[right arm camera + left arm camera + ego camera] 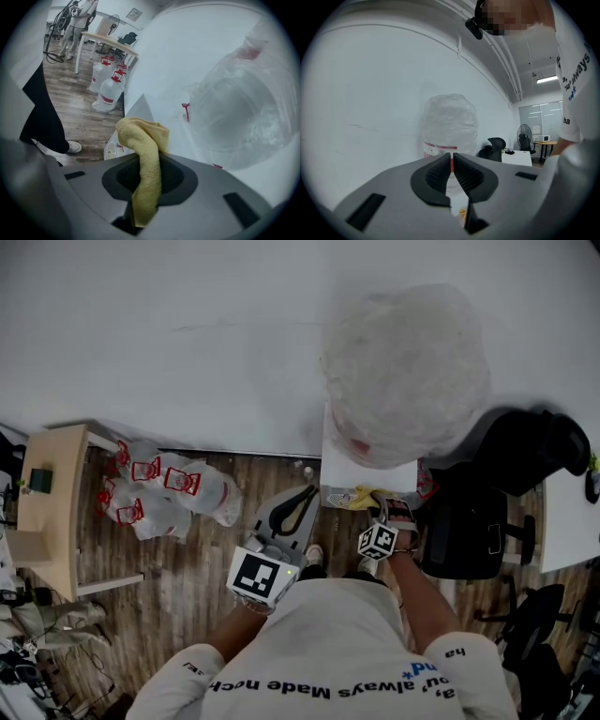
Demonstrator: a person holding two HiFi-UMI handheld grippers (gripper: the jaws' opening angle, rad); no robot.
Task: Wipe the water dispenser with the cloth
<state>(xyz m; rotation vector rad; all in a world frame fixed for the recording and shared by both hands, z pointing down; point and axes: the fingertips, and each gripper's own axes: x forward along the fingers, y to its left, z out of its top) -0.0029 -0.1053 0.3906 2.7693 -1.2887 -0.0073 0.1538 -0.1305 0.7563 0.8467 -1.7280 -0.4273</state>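
The water dispenser point(349, 468) is a white cabinet against the wall, topped by a big plastic-wrapped bottle point(405, 371). My right gripper point(376, 505) is at the dispenser's front top edge, shut on a yellow cloth point(352, 498). In the right gripper view the cloth point(144, 161) hangs folded between the jaws of the right gripper point(147, 159), with the bottle point(234, 117) close on the right and the dispenser's corner point(140, 110) just beyond. My left gripper point(302, 501) is left of the dispenser with nothing in it. The left gripper point(452, 160) is shut and faces the bottle point(450, 124).
Several wrapped water jugs point(164, 488) lie on the wooden floor to the left, beside a light wooden table point(52, 502). A black office chair point(469, 526) stands right of the dispenser, next to a white desk point(567, 521). The white wall point(187, 334) is behind.
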